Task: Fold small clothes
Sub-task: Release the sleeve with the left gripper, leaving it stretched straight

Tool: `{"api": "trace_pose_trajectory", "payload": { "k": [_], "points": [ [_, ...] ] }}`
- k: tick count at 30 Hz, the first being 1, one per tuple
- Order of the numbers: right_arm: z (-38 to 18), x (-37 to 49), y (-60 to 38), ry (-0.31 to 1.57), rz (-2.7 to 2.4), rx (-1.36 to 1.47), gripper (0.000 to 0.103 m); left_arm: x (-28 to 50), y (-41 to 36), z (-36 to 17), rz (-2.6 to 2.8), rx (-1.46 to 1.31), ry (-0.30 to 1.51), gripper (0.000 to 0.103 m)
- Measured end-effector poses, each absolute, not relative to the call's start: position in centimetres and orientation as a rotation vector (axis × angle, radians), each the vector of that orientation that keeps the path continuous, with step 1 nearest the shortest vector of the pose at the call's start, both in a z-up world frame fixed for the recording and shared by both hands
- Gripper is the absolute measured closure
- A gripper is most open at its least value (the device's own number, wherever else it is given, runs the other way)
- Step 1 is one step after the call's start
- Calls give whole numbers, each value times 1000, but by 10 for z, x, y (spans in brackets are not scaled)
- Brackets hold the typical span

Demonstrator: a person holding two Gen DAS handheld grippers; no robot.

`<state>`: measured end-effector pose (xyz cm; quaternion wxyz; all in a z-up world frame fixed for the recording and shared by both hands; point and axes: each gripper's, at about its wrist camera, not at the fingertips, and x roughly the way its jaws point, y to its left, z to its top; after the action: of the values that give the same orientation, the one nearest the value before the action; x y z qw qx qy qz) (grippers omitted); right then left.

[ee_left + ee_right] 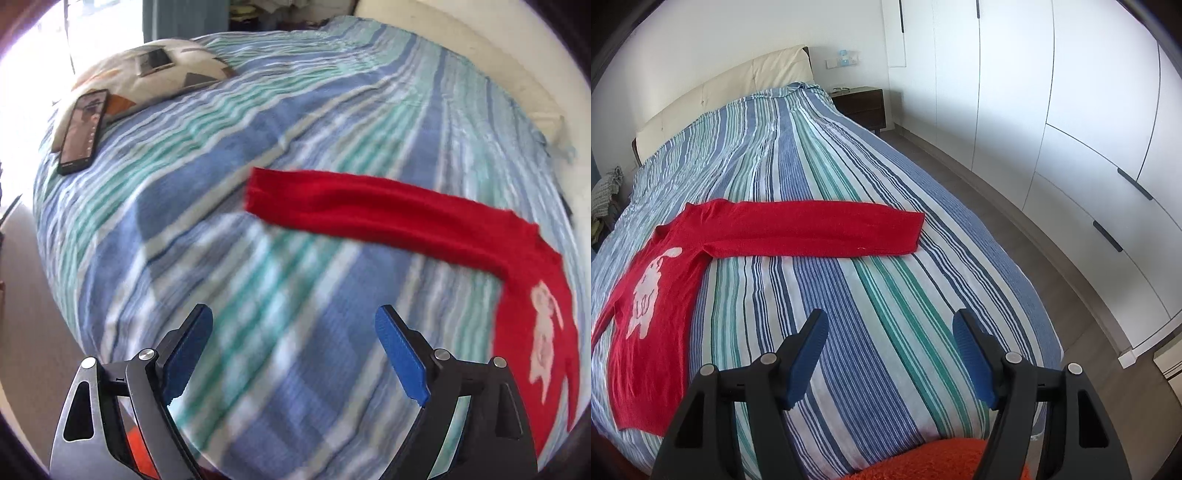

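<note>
A small red sweater with a white animal print lies flat on the striped bedspread. In the right wrist view one sleeve stretches right across the bed. In the left wrist view the sweater shows its other sleeve reaching left, with the body at the right edge. My left gripper is open and empty above the bedspread, short of the sleeve. My right gripper is open and empty, hovering over bare bedspread to the right of the sweater body.
A patterned pillow and a phone lie on the bed's far left. A cream headboard, a dark nightstand and white wardrobes border the bed. An orange cloth lies under my right gripper.
</note>
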<state>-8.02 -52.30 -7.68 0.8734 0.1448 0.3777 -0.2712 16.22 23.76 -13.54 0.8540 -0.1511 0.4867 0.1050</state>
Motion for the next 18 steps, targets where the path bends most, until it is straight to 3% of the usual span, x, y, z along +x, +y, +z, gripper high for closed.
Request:
{"api": "trace_pose_trajectory", "payload": {
  "k": [9,18],
  "points": [
    [-64,-91,-516,725,-583,265,33,140,125,-153,-48,-247,1043,10],
    [-66,-88,-516,733,-588,255,33,140,136,-191,70,-172,1108,9]
  ]
}}
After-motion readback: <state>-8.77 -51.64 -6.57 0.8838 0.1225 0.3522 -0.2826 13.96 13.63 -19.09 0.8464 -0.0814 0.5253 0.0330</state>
